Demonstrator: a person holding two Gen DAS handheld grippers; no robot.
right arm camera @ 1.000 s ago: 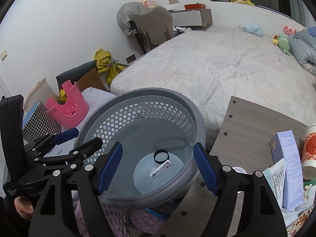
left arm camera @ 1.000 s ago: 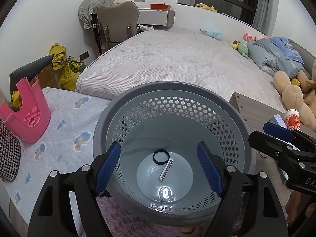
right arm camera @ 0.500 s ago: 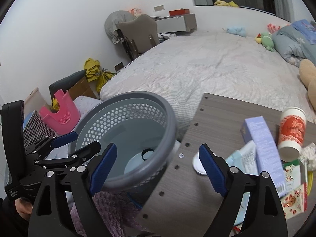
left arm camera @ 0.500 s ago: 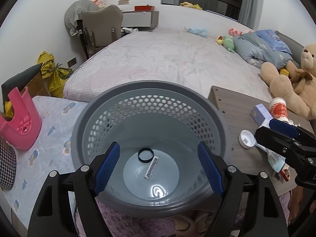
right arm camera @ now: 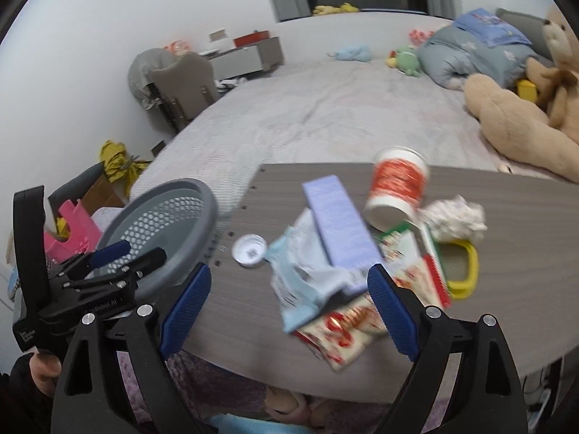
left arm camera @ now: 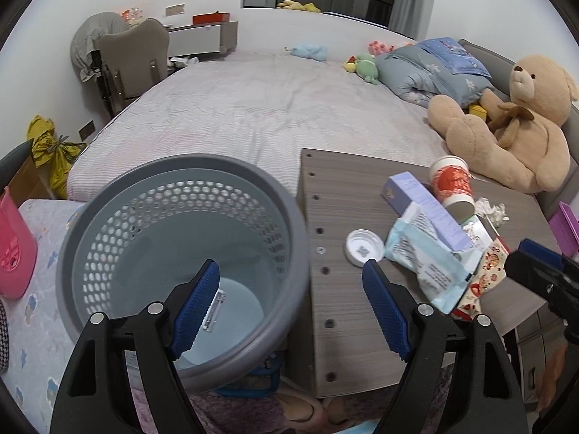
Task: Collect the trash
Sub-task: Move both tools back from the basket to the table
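A grey perforated basket [left arm camera: 181,166] stands left of a grey wooden table [left arm camera: 347,311]; a small white strip [left arm camera: 215,309] lies on its bottom. On the table is a pile of trash: a purple box [right arm camera: 340,228], a tipped red-and-white paper cup [right arm camera: 396,184], a crumpled tissue [right arm camera: 454,217], a light blue wrapper [right arm camera: 300,278], a red snack wrapper [right arm camera: 343,332] and a white lid [right arm camera: 249,249]. My left gripper [left arm camera: 289,267] is open and empty, straddling the basket's right rim and the table's left edge. My right gripper [right arm camera: 289,269] hangs over the pile, jaws opening, nothing between them.
A wide bed [left arm camera: 275,108] lies behind the table, with a big teddy bear [left arm camera: 514,126] and a blue quilt [left arm camera: 434,68] at its right. A pink stool [left arm camera: 14,249] stands left of the basket. A grey chair [left arm camera: 134,58] is at the back left.
Both views have swung right, from above the basket toward the table and its trash pile. The right gripper's jaws have spread wider. Nothing was picked up.
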